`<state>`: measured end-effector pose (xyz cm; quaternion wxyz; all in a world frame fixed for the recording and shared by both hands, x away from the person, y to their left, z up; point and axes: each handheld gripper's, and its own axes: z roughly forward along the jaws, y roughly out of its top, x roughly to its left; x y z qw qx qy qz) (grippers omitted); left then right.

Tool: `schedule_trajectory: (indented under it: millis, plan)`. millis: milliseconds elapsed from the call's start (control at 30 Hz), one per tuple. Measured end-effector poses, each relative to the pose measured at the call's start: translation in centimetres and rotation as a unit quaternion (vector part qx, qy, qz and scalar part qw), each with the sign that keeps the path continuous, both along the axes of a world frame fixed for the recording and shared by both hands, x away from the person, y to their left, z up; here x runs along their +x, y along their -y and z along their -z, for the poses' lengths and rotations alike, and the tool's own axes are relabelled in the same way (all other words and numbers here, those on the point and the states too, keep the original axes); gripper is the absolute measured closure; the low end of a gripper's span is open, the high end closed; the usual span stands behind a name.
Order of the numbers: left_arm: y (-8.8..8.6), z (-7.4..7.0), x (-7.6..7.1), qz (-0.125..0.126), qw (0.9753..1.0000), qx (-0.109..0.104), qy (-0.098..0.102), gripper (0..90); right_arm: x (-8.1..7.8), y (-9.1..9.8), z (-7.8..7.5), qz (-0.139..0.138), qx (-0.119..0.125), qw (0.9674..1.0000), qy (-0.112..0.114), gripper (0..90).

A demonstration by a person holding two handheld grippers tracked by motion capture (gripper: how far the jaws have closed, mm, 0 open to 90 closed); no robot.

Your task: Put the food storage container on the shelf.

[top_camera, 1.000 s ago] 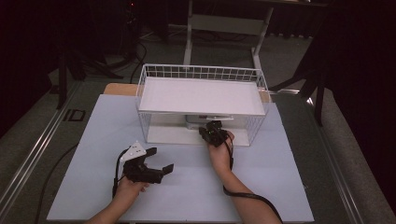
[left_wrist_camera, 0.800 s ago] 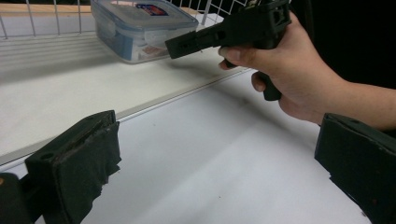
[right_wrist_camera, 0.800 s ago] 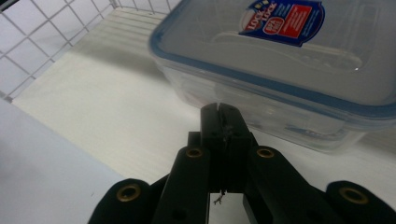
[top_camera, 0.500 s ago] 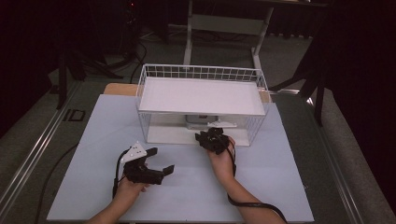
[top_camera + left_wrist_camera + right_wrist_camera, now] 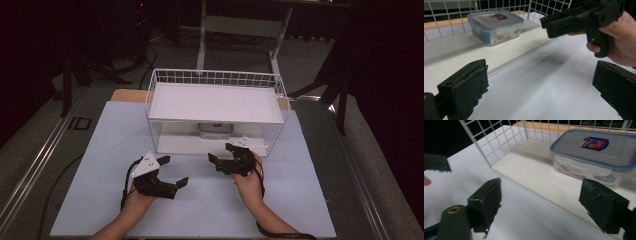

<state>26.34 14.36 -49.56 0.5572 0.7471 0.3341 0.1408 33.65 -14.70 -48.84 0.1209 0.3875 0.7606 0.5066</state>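
container: sitting on the lower shelf of the wire rack, looks placed
right gripper: jaws just opened, empty
left gripper: spread wide, nothing in it
left to do: probably nothing

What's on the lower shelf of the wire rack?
A lidded clear container sits on the wire rack's lower shelf; in the high view the upper shelf hides most of it. Contents unclear.

Left gripper with black jaws spread wide over bare white tabletop, clear lidded food container far left on wire rack's shelf, right gripper held in a hand far right.
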Motion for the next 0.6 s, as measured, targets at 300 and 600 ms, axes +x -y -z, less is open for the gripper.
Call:
schedule_trajectory:
  millis: [300, 600]
  plan:
    - [-0.3, -0.7, -0.4, -0.004, 0.9999, -0.010, 0.012, 1.0, -1.0, 1.9, 0.1, -0.005, -0.003, 1.0000, 0.002, 15.8]
    - [-1.1, -0.9, -1.2, 0.010, 0.9999, 0.005, 0.005, 1.0, -2.5, 3.0, 0.0, -0.013, -0.017, 0.9997, 0.007, 15.8]
